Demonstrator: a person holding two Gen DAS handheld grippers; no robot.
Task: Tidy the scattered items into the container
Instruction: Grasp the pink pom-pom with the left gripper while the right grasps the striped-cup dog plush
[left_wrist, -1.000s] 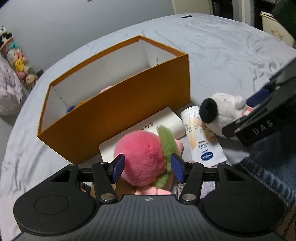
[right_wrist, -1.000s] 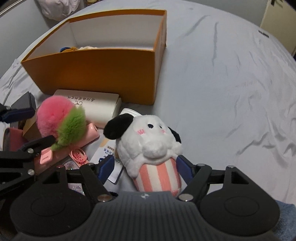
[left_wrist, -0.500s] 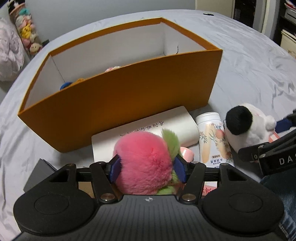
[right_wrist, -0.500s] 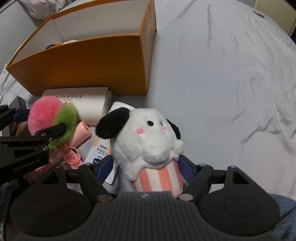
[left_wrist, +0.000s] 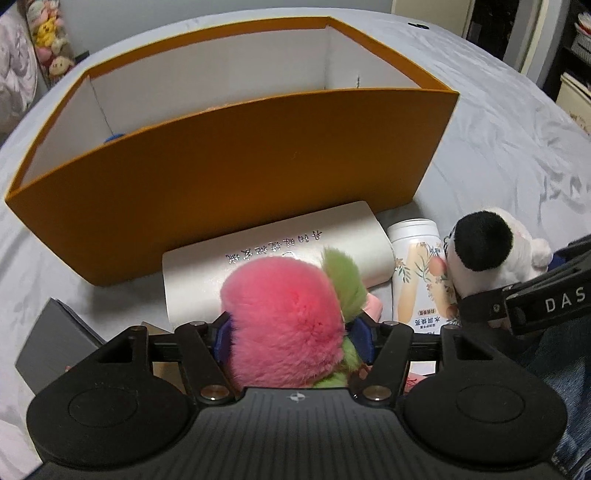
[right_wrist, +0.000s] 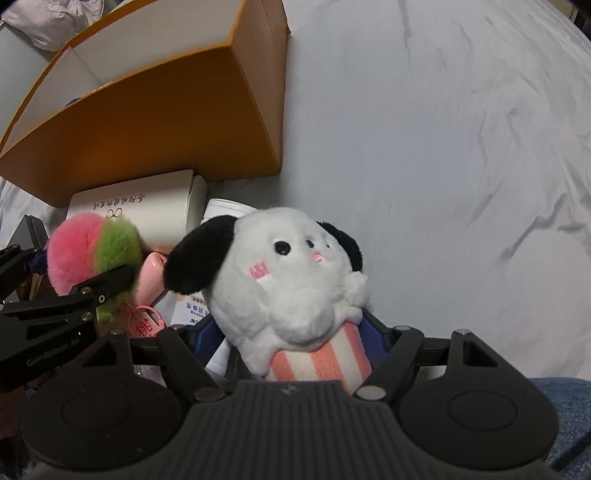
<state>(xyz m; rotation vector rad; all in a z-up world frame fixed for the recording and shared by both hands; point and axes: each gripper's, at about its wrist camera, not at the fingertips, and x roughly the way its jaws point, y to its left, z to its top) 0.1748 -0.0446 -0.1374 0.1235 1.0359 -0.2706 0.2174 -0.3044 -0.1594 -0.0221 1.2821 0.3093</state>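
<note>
An orange box (left_wrist: 236, 177) with white inner walls stands open on the grey bedsheet; a blue thing shows inside it. In front of it lies a pink and green fluffy peach plush (left_wrist: 284, 317). My left gripper (left_wrist: 291, 336) is down around it, its jaws opening, and the fur fills the gap between the blue pads. To the right sits a white dog plush (right_wrist: 291, 280) with black ears and a pink-striped base. My right gripper (right_wrist: 287, 338) straddles that base with its jaws open, the right pad touching and the left pad apart from it.
A white printed box (left_wrist: 280, 251) lies against the orange box (right_wrist: 166, 122), with a white lotion bottle (left_wrist: 421, 273) beside it. A dark grey box (left_wrist: 55, 343) lies at the left. A pink tag (right_wrist: 147, 325) lies under the toys. The bedsheet (right_wrist: 443, 184) spreads out on the right.
Both grippers have sunk down over their toys, so each plush now sits deeper between the pads. The left jaws have widened. Both views have rolled, and the orange box looks nearer.
</note>
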